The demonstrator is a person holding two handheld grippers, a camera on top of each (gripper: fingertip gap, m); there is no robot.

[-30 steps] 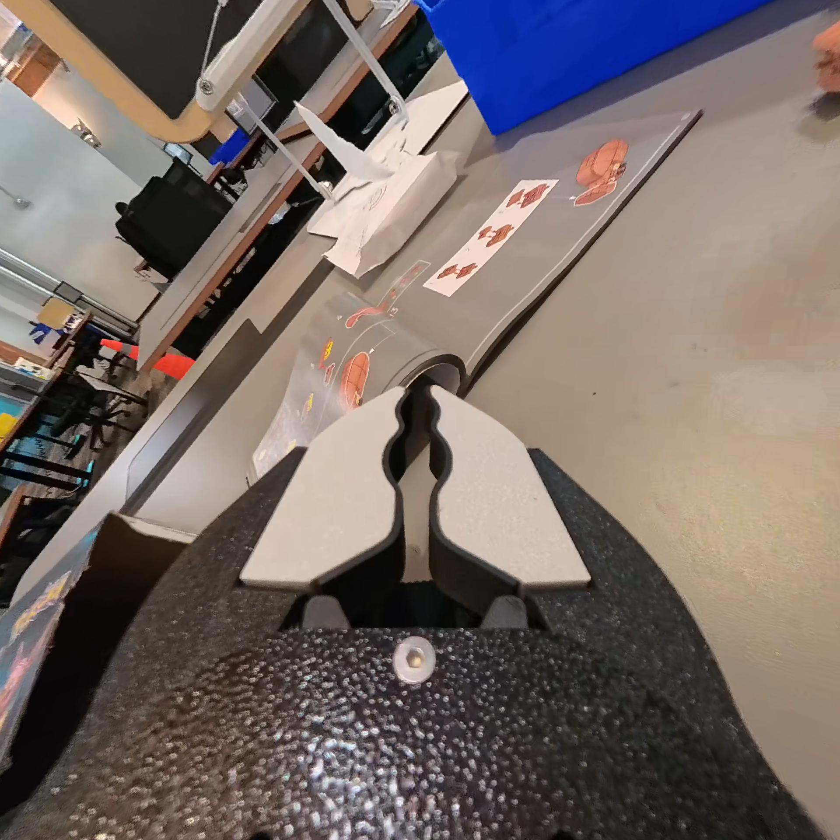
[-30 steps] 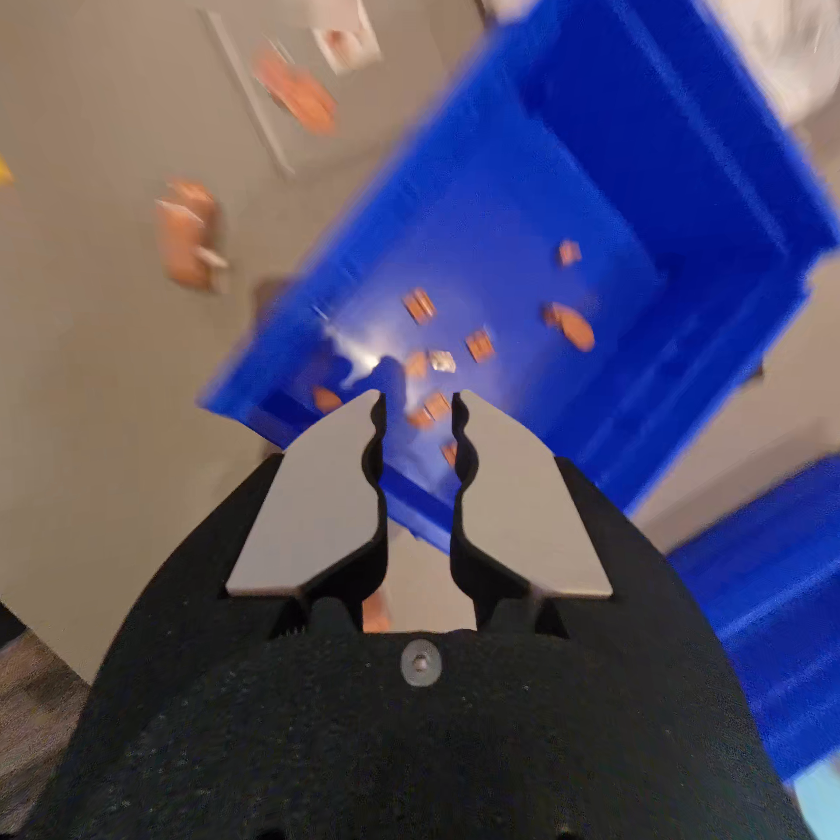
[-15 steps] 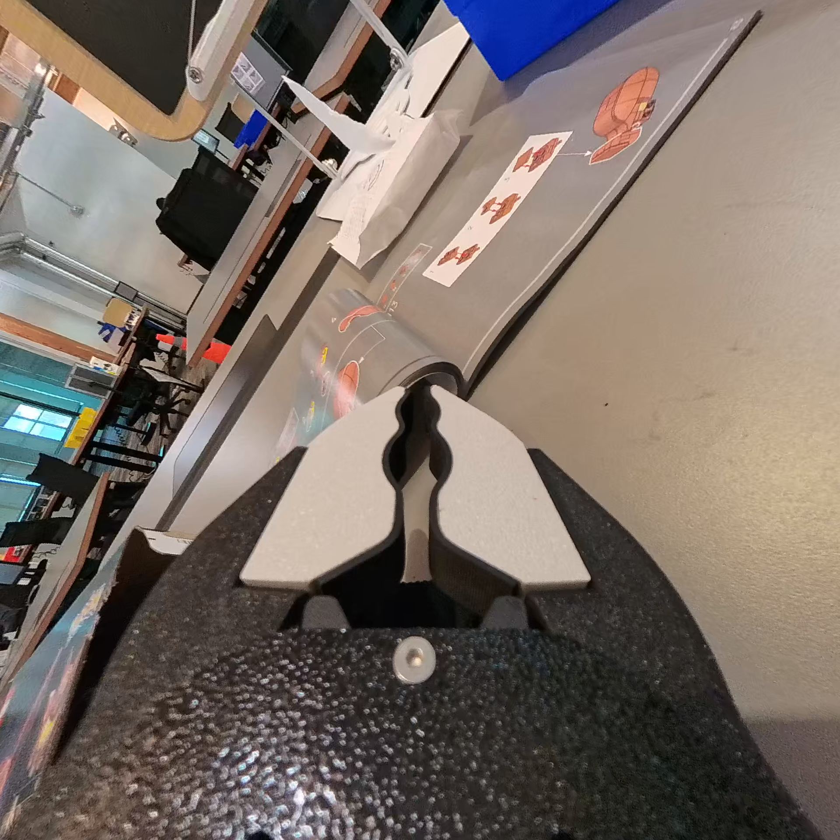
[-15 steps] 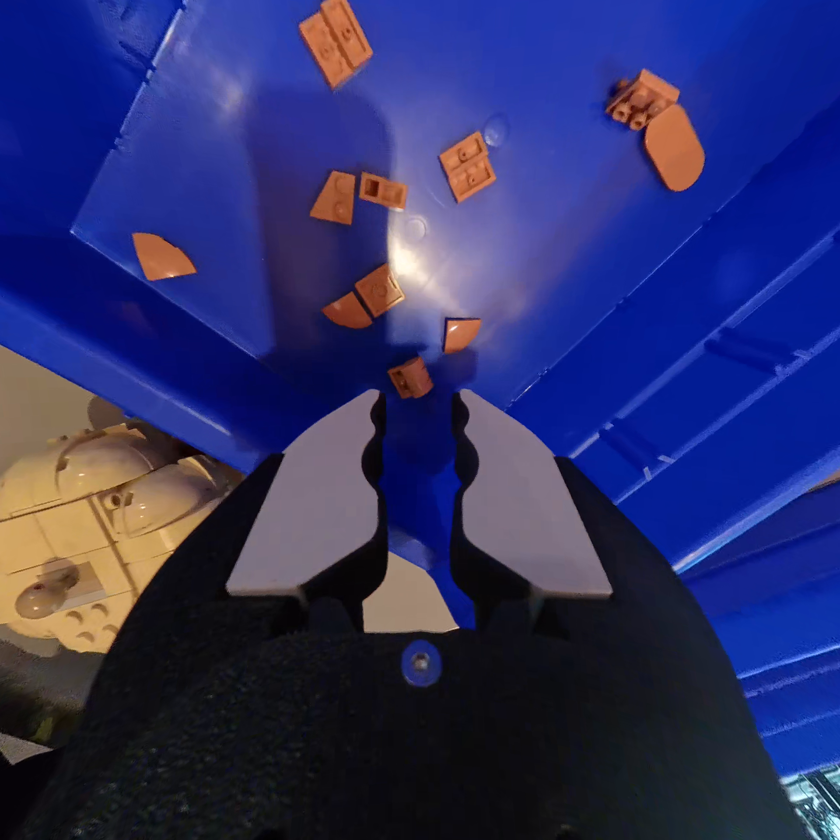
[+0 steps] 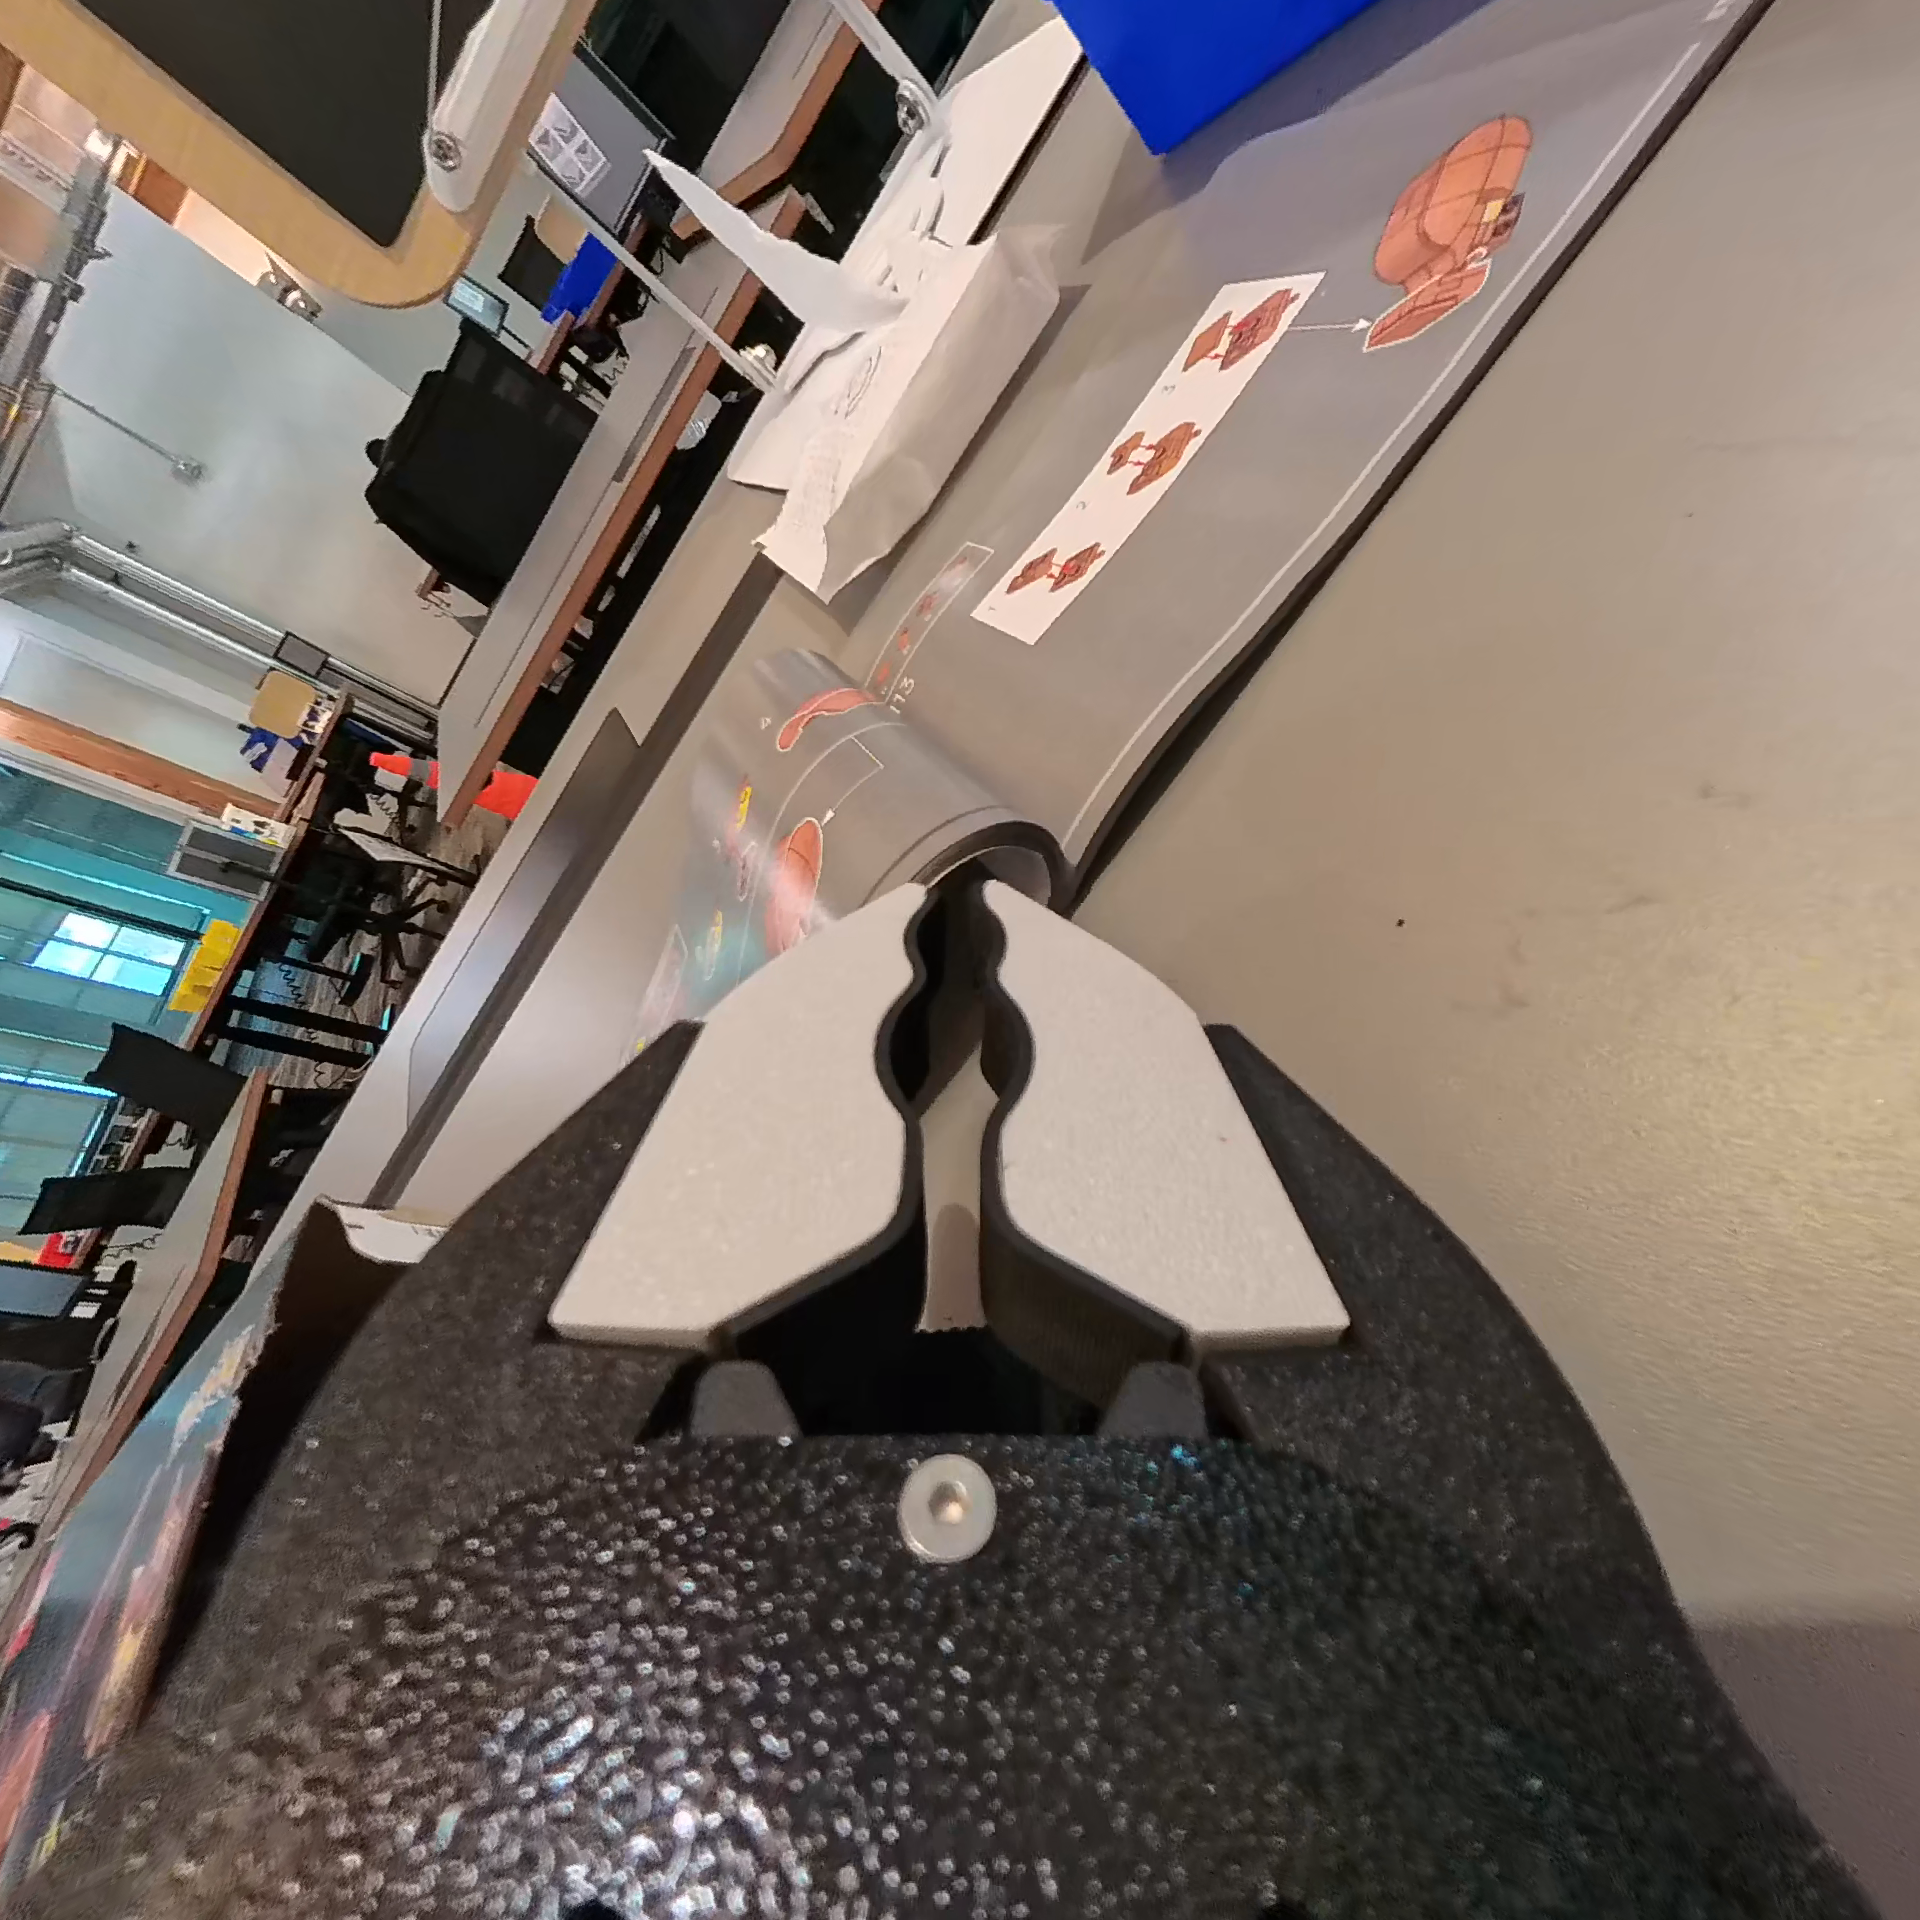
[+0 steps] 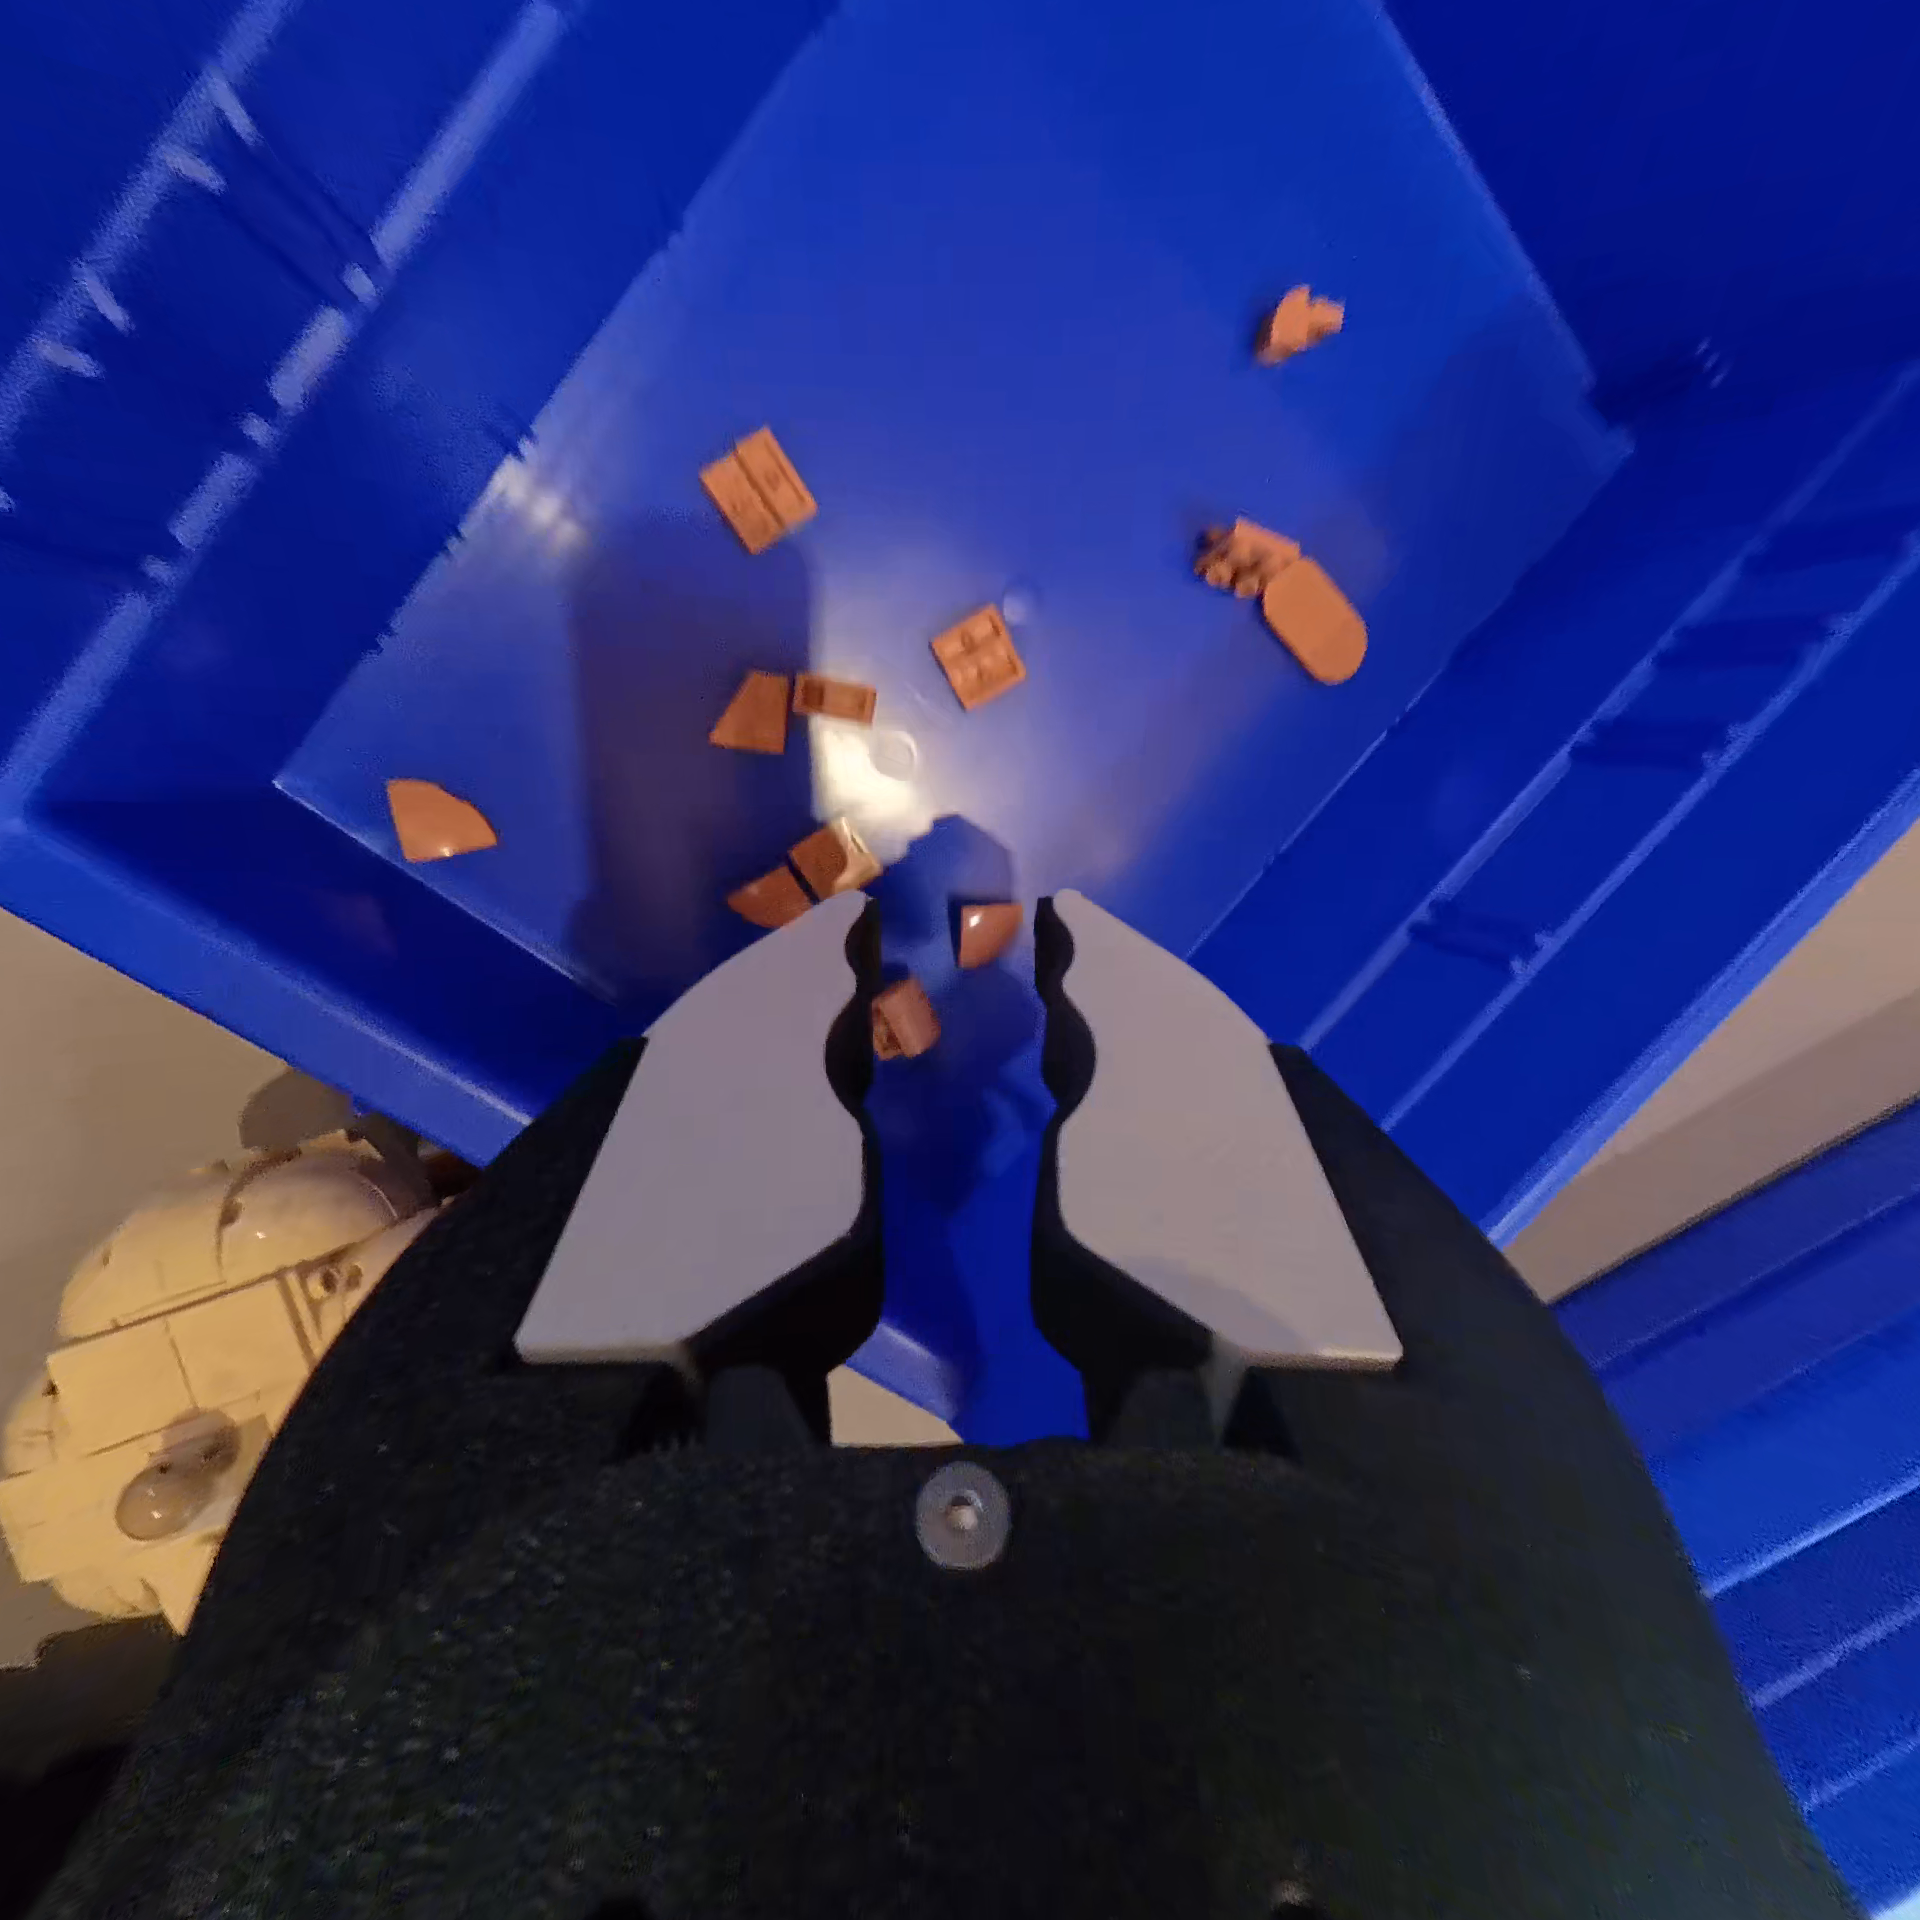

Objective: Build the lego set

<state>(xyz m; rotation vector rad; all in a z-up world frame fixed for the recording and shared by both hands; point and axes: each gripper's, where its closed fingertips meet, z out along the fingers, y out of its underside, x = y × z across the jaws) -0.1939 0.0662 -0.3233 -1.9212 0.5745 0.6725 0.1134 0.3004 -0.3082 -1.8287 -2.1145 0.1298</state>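
Left gripper (image 5: 951, 904): fingers closed to a slit, pinching one grey page (image 5: 935, 821) of the open booklet (image 5: 1299, 436). Page curled up off the spread in a tight roll, its pale edge running back between the two fingers (image 5: 790, 1122). Booklet flat on the grey bench (image 5: 1558, 935), well in from the near edge. White paper bag (image 5: 935, 353) against the booklet's far side. Printed box (image 5: 125, 1558) at the bench's left end.

Right gripper (image 6: 956, 914): fingers narrowly apart, nothing clamped. Poised over the floor of a blue bin (image 6: 312, 312), close to its near wall. Two brown pieces visible in the gap: a quarter-round piece (image 6: 987, 932) near the tips and a small brick (image 6: 904, 1020) further back, close to the left finger. Neither finger seen pressing on either; both apparently lying on the bin floor. Further brown pieces (image 6: 758, 488) scattered across the floor toward the far corner. White brick model (image 6: 187, 1382) on the bench outside the bin's near left corner.

Judgement: page lifted, not laid over; no piece taken out.
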